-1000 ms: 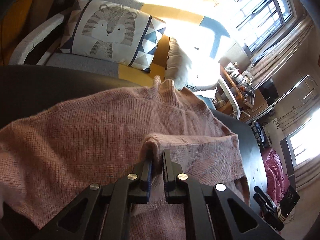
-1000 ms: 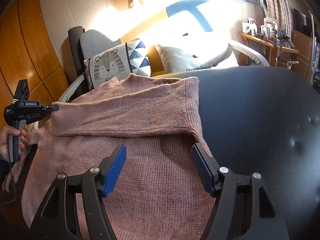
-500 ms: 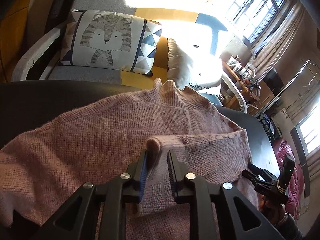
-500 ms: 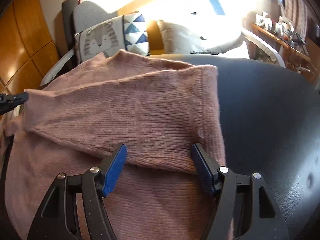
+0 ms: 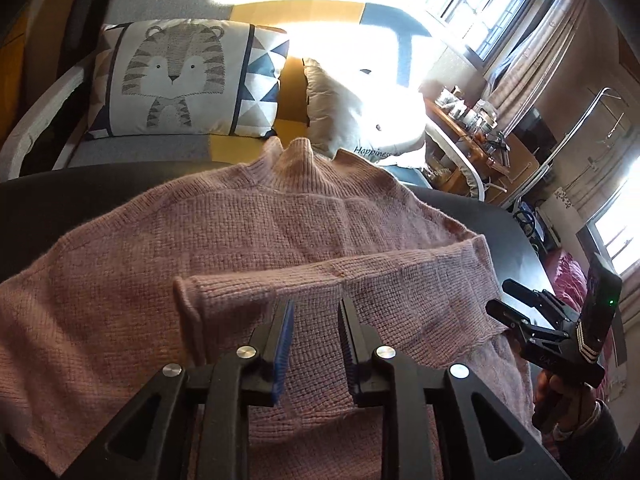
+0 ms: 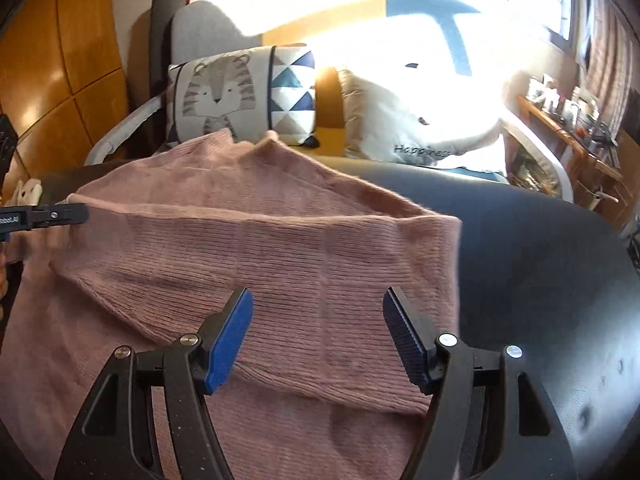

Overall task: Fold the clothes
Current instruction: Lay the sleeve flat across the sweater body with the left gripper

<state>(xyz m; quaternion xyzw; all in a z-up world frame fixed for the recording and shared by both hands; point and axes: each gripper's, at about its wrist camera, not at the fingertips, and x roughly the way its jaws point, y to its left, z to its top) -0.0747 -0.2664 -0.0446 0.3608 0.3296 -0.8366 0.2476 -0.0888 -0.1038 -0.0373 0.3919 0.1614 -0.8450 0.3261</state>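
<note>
Pink knitted sweater point(image 5: 256, 248) lies spread on a dark padded surface point(image 6: 540, 248), one sleeve point(image 5: 320, 280) folded across its body. Soft, limp and light by the look of it, it will sag unless taken at an edge or the cuff. The left gripper point(image 5: 314, 320) hangs just over the sleeve, jaws slightly apart, clamping nothing. The right gripper point(image 6: 316, 316) stands wide open above the sleeve's folded shoulder end. A tiger-print cushion point(image 6: 240, 96) sits beyond.

Sweater point(image 5: 248, 240) on table point(image 6: 540, 248), sleeve point(image 5: 340, 288) across it, cushions point(image 5: 180, 80) behind
</note>
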